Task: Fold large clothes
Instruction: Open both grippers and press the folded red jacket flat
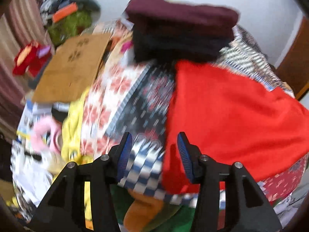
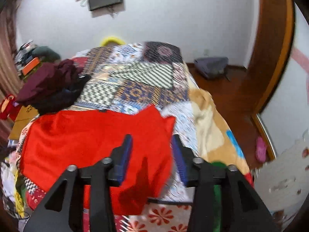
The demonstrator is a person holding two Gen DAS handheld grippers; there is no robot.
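The red garment (image 2: pixel 92 135) lies spread flat on the bed, over the patchwork quilt (image 2: pixel 135 81), and both tools hang just above its near edge with nothing between their blue pads. The left tool (image 1: pixel 154 154) stands about half open and straddles the garment's left border: its right finger sits over red cloth, its left over the quilt's striped and floral patches. The right tool (image 2: pixel 151 158) is likewise about half open, over the near right part of the red cloth, its right finger (image 2: pixel 178 158) at the garment's right edge; neither pad presses on fabric, so the garment is free. From the tools, the cloth runs away up the bed toward the far wall, but its longer reach seems to be across the bed, from the left tool's side to the right tool's; blur and the fisheye bend make that a judgement only. A notch in its far edge, near the right corner, suggests a neck or sleeve junction pointing away from the tools, though I cannot tell which. Each hand is nearest its own near corner, so the coming fold likely turns on pinching those two corners and carrying them up the bed. Beyond the garment's far left corner sits a stack of folded clothes (image 2: pixel 48 85), maroon on top of dark, touching or just beside the red edge. Left of that stack, off the bed, lies a brown cardboard sheet (image 1: pixel 73 67).
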